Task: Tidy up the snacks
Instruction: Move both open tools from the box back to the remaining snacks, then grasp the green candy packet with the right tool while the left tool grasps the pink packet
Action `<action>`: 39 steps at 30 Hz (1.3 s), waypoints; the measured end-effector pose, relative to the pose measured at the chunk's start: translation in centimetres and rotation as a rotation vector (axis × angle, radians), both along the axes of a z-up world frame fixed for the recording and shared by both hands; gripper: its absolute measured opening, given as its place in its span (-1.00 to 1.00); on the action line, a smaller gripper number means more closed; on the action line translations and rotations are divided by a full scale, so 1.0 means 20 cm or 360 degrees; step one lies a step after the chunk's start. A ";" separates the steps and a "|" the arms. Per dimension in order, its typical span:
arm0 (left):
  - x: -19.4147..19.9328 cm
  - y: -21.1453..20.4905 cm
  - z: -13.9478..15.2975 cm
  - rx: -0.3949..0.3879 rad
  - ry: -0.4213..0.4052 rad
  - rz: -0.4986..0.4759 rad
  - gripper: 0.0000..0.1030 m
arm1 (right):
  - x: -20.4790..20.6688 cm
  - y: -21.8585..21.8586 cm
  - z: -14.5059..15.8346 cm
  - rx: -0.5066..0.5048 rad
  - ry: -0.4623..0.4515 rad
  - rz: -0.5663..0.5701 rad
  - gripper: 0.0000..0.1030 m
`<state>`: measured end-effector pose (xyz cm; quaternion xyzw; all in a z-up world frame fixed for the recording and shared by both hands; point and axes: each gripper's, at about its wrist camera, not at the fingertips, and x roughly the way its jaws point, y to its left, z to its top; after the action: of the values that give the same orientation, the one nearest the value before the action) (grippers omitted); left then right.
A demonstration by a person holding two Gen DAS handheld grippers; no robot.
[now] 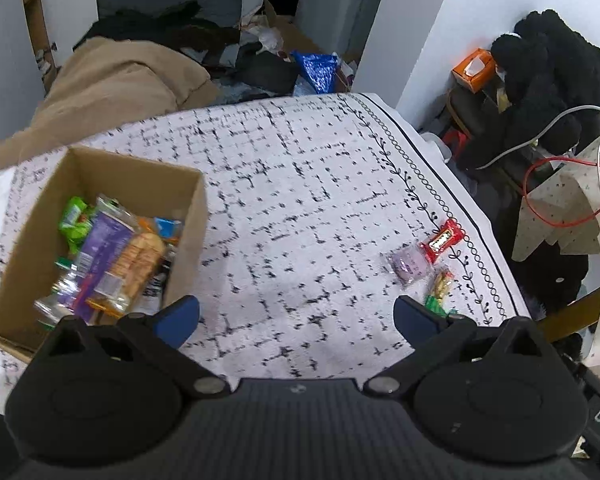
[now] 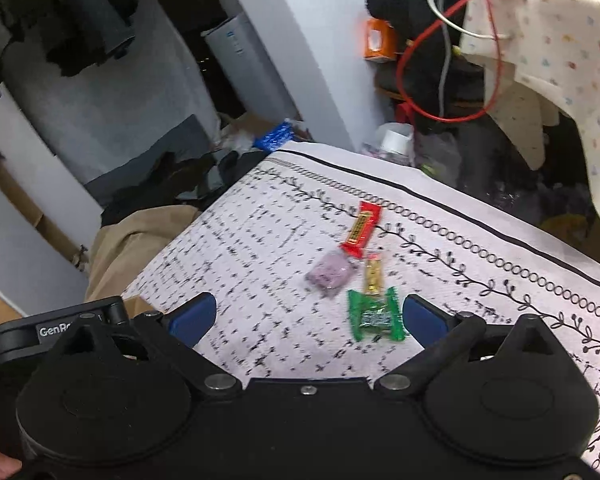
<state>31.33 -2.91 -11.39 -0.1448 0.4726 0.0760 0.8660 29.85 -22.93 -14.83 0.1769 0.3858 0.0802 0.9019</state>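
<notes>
I am hovering both grippers, left (image 1: pixel 296 316) and right (image 2: pixel 306 316), fingers apart and empty, over the surface (image 1: pixel 284 184). The green snack (image 2: pixel 374 316), at one o'clock, looks light and crinkly; I would pinch its middle. The box (image 1: pixel 186 236) is waiting at ten.

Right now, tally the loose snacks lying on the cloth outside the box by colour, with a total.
Red packet: 1
Purple packet: 1
Yellow packet: 1
Green packet: 1
Total: 4
</notes>
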 end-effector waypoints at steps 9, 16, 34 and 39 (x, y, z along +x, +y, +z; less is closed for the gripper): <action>0.10 -0.11 -0.11 -0.0014 0.0040 -0.0044 0.99 | 0.07 -0.09 -0.09 0.0060 0.0089 -0.0083 0.82; 0.20 -0.17 -0.19 -0.0061 0.0051 -0.0102 0.96 | 0.13 -0.11 -0.20 0.0047 0.0190 -0.0117 0.76; 0.49 -0.24 -0.49 -0.0127 0.0128 -0.0244 0.62 | 0.31 -0.07 -0.48 0.0014 0.0443 -0.0135 0.62; 0.58 -0.28 -0.55 -0.0141 0.0134 -0.0289 0.57 | 0.36 -0.08 -0.54 0.0010 0.0467 -0.0161 0.54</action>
<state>43.02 -8.43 -22.46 -0.1362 0.5227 -0.0177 0.8414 37.09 -24.46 -25.53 0.2087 0.5037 0.0093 0.8383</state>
